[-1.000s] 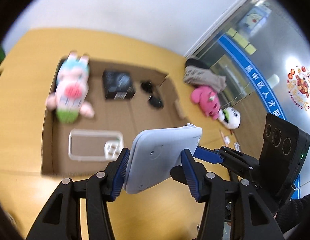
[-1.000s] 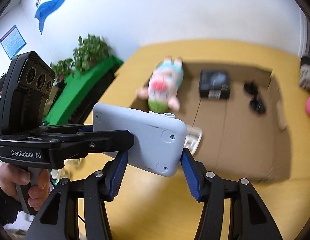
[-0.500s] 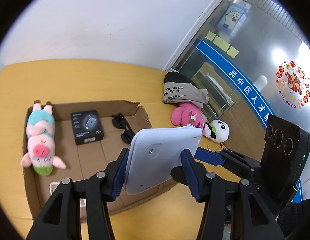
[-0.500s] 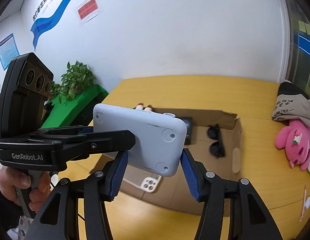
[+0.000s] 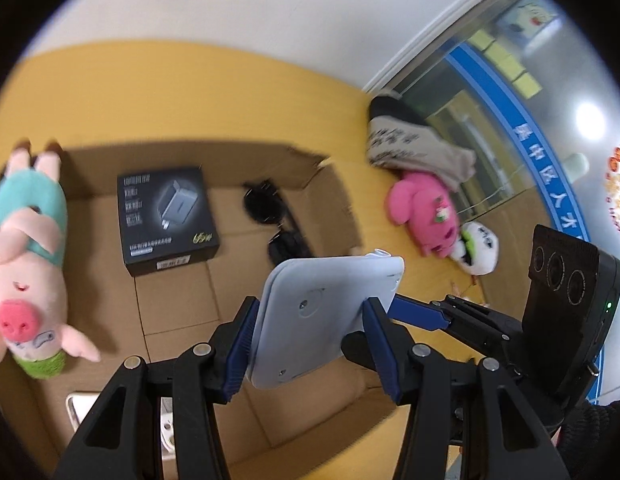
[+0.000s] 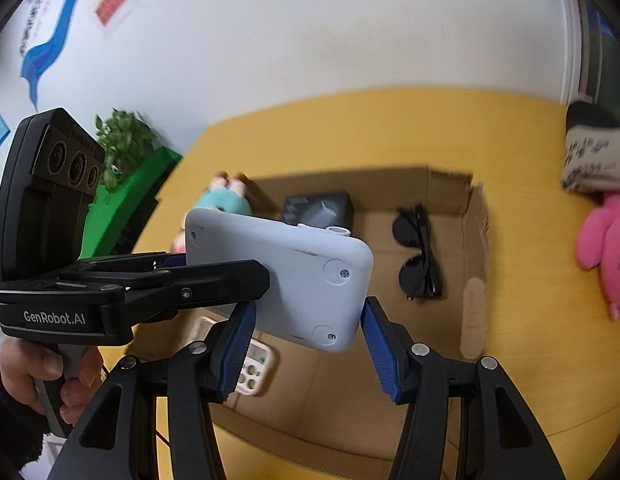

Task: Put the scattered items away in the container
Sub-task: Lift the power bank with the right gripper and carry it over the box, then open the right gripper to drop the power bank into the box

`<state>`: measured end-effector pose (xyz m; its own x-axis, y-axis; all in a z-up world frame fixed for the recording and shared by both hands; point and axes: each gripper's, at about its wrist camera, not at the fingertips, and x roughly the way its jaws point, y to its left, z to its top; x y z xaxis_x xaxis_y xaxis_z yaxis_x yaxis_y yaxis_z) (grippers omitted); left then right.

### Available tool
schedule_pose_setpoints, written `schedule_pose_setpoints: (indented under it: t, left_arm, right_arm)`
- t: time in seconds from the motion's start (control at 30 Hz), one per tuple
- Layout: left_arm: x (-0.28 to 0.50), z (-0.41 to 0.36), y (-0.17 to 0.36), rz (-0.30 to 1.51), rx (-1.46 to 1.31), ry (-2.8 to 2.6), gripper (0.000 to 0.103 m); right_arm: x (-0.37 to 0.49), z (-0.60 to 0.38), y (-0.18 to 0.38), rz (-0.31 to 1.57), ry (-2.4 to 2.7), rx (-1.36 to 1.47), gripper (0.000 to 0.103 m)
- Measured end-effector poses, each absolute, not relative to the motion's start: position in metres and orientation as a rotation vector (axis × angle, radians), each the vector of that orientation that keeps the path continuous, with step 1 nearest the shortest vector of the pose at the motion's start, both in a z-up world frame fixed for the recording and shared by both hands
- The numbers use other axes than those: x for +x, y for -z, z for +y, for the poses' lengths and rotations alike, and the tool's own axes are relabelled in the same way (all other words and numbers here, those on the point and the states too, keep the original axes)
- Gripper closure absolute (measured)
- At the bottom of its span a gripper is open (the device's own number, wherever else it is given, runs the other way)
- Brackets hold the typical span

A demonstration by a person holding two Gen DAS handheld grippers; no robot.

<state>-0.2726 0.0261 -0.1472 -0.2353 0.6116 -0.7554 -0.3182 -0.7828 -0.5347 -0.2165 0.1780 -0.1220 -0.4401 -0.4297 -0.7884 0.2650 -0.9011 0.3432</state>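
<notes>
- The left gripper [image 5: 305, 324] and right gripper [image 6: 307, 320] both clamp the same pale blue-grey rounded plastic device [image 5: 330, 316], one on each side, held above the open brown cardboard box [image 5: 177, 312].
- In the box: a pink plush pig in a teal top [image 5: 25, 264] at 9 o'clock, a black printed charger carton [image 5: 165, 220] at 11 o'clock, and black sunglasses [image 5: 275, 220] at 12 o'clock.
- A clear phone case [image 6: 253, 368] lies at the near edge, partly hidden.
- On the yellow table [image 5: 213, 92], at 2 o'clock outside the box, sit a pink plush toy [image 5: 426, 212], a small panda plush [image 5: 480, 248] and what looks like a folded beige garment [image 5: 410, 144].
</notes>
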Motion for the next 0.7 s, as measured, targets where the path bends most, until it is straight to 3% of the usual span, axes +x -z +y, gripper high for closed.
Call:
schedule_pose_setpoints:
  t: [0.37,0.47,0.53,0.57,0.7]
  left_arm:
    - [-0.296,0.026,0.251,-0.371,-1.758,-1.947,0.053]
    - [-0.287,0.026,0.249,-0.273,-1.807,-2.039,0.046]
    - [-0.280,0.020,0.235,-0.245,-1.771,-2.125,0.044]
    - [-0.275,0.017,0.226,-0.239,-1.740,-2.171,0.038]
    - [-0.241,-0.002,0.164,-0.197,-1.528,-2.402,0.025]
  right_arm:
    - [-0.255,0.168,0.240,-0.250,2.198,1.696,0.044]
    - [-0.250,0.160,0.248,-0.179,2.200,1.735,0.043]
    - [-0.245,0.158,0.238,-0.128,2.249,1.732,0.016]
    - [-0.241,0.158,0.232,-0.114,2.279,1.720,0.010]
    - [-0.222,0.157,0.192,-0.058,2.363,1.665,0.005]
